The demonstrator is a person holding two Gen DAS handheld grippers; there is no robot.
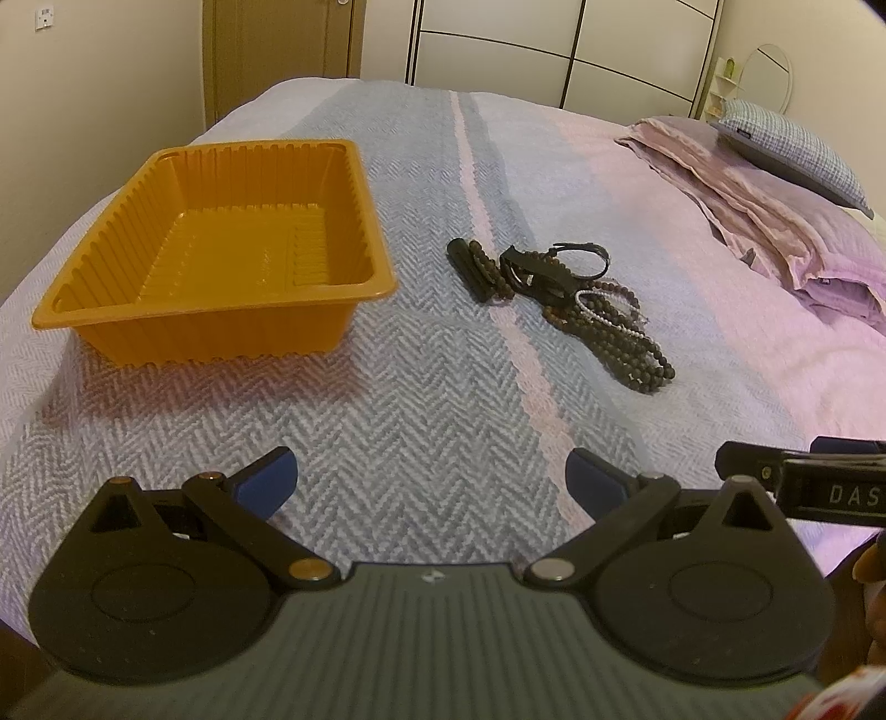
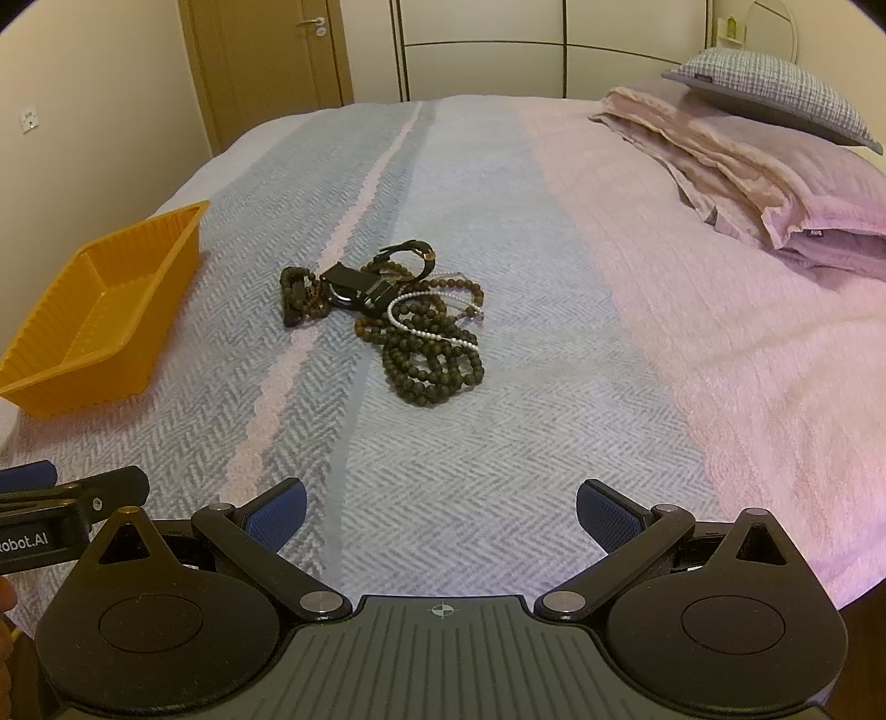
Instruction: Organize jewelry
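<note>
Both grippers, left [image 1: 431,481] and right [image 2: 441,512], are hovering spread wide, holding nothing. Tangled beads [image 2: 432,354] are lying ahead of the right one; an orange tray [image 1: 221,249] ahead-left. Pinching one strand alone should work best.

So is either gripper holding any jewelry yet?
No. The left gripper and right gripper are open and empty; the jewelry lies on the bed.

A bed [image 2: 498,183] with striped herringbone blanket, cream walls [image 2: 99,99], wooden door [image 2: 266,61], white wardrobe [image 2: 482,44].
</note>
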